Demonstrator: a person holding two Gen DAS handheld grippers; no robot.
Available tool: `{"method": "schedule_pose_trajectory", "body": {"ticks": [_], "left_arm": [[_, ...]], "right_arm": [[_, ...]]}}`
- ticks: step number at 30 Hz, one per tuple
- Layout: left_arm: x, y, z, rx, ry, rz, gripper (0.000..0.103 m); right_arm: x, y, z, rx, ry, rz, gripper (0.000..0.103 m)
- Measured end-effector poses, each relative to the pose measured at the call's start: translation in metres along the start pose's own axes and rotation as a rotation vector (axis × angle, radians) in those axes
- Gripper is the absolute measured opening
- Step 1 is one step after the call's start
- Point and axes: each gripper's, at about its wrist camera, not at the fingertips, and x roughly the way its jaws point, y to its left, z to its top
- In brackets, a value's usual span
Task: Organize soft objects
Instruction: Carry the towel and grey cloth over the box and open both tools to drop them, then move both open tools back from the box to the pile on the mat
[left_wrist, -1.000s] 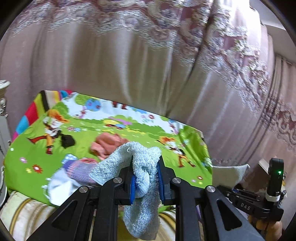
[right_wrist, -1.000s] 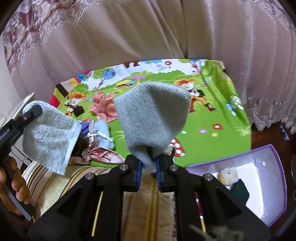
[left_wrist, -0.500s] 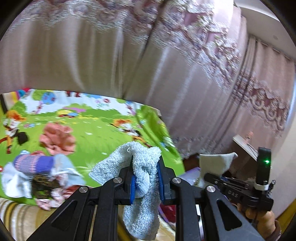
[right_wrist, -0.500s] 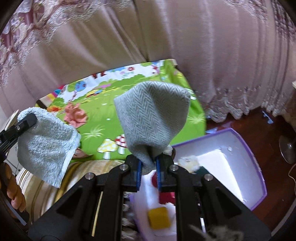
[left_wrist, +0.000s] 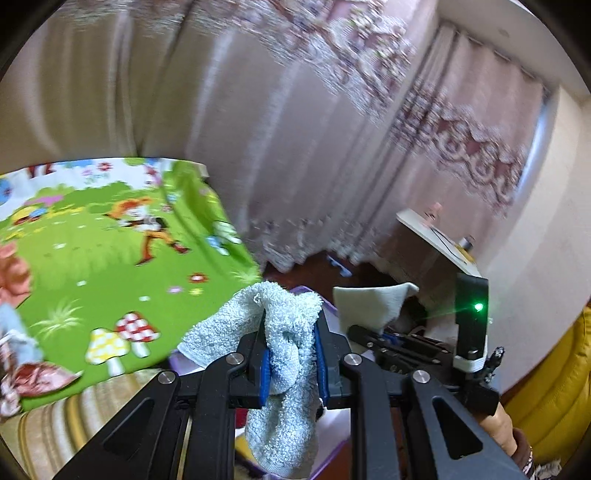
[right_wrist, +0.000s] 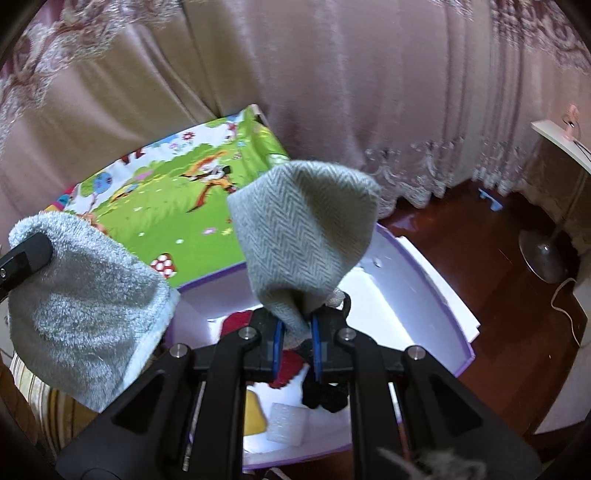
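— Towel, the fluffy blue one (left_wrist: 284, 354): where is it?
— Pinched in the left gripper (left_wrist: 291, 363), beside the green cartoon mat (left_wrist: 110, 266).
— And the right gripper (right_wrist: 297, 341)?
— Its fingers clamp a grey herringbone cloth (right_wrist: 303, 240) above the purple-rimmed white box (right_wrist: 424, 295).

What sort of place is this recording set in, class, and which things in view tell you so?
Probably a room in a home: floor-length patterned curtains, a dark wooden floor, and a cartoon-print play mat spread on striped furniture.
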Motion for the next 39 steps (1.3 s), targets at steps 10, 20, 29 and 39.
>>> {"method": "schedule_pose_trajectory", "body": {"ticks": [10,20,29,39], "left_arm": [[0.076,-0.045,0.032,0.058,0.083,-0.099,0.02],[0.131,-0.03,0.026,0.063,0.171,-0.024,0.057],[0.108,0.001,0.025,0.016,0.138,0.024,0.057],[0.065,0.03,0.026,-0.014,0.064,0.083,0.058]], "right_arm": [[-0.006,-0.044,-0.01,0.057,0.006,-0.09,0.015],[0.005,-0.062,-0.017,0.094,0.051,-0.109,0.044],[0.005,-0.055,-0.016,0.077,0.054,-0.092,0.05],[0.001,-0.021,-0.008,0.018,0.044,-0.059,0.052]]}}
